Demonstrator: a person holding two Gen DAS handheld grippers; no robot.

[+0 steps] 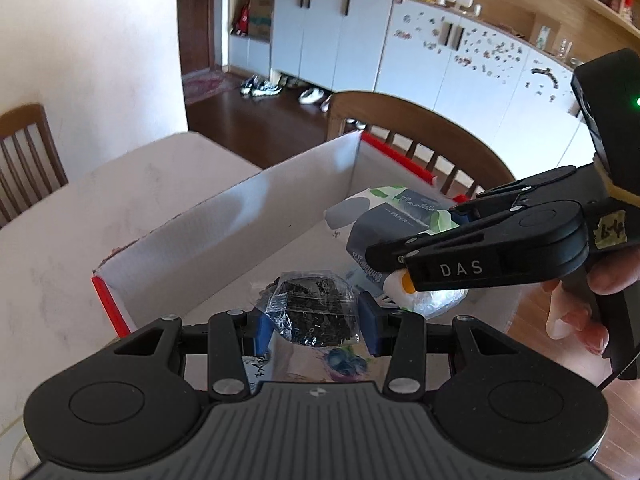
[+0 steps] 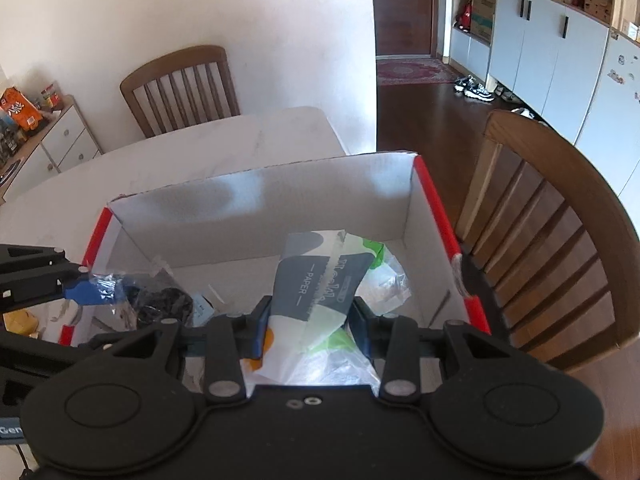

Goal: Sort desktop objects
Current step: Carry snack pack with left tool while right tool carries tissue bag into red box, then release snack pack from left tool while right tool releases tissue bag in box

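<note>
A white cardboard box (image 1: 224, 216) (image 2: 256, 208) with red edges stands on the pale table. My left gripper (image 1: 316, 328) is shut on a clear plastic bag of small black parts (image 1: 316, 308), held over the box's near side. The same bag (image 2: 160, 300) and the left gripper (image 2: 90, 290) show at the left of the right wrist view. My right gripper (image 2: 310, 324) is shut on a grey, white and green pack of paper tissues (image 2: 316, 292), also over the box. In the left wrist view that pack (image 1: 384, 220) hangs from the right gripper (image 1: 390, 262).
A wooden chair (image 2: 560, 248) stands close to the box's right side, and another chair (image 2: 180, 88) is at the table's far edge. The pale table (image 1: 80, 220) stretches left of the box. White cupboards (image 1: 400, 52) line the back wall. A hand (image 1: 580, 312) holds the right gripper's handle.
</note>
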